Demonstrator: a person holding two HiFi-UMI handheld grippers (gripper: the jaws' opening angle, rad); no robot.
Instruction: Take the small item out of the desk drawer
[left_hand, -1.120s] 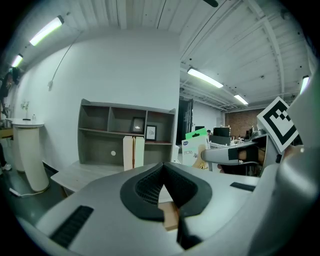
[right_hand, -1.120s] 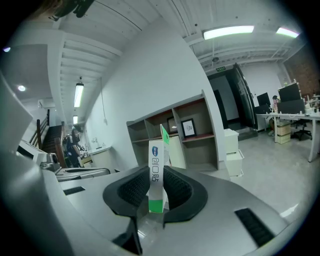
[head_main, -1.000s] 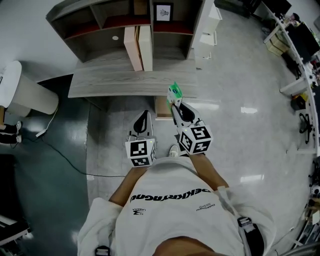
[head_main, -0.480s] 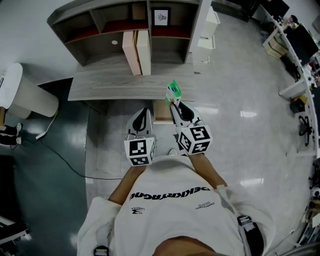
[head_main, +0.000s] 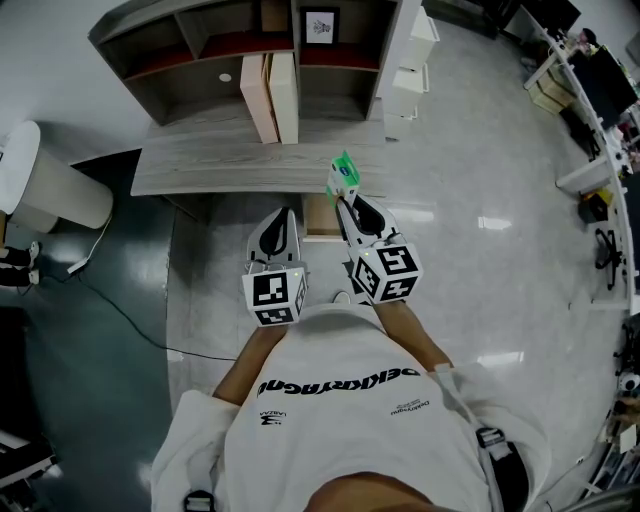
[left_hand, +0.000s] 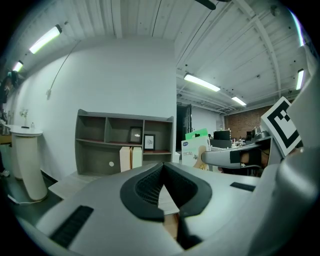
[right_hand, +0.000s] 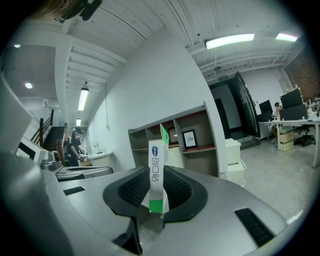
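Far left in the head view, a white round stand (head_main: 55, 190) is seen on dark floor, w/ a thin cable (head_main: 110, 300) trailed past it. Next, a grey wood desk (head_main: 200, 170) is set w/ an open shelf unit (head_main: 170, 60) at its back. Two pale upright folders (head_main: 270, 95) are stood side by side on the desktop, and a framed pic (head_main: 321, 25) is kept in an upper compartment.

The L gripper (head_main: 283, 212) is held in front of the desk edge. Its jaws are brought together at the tips, w/ nothing gripped betw. them. Just R of it, a tan drawer (head_main: 322, 215) is seen, apparently pulled out from under the desk and partly covered by the R gripper (head_main: 342, 203).

That gripper is pointed toward the desk, jaws clenched on the small box (head_main: 343, 176). The box is white w/ green at top and bottom. It is held upright, its narrow edge turned to the gripper's own camera and its lower end pinched betw. the pads. It is carried in the air, out of the drawer, and is seen against the desk's front edge in the head view.

Further R, a white drawer cabinet (head_main: 410, 70) is stood beside the shelf unit on glossy pale floor. Office desks (head_main: 590, 90) are lined along the far R. At bottom, a white T-shirt (head_main: 340, 410) is worn by the person.
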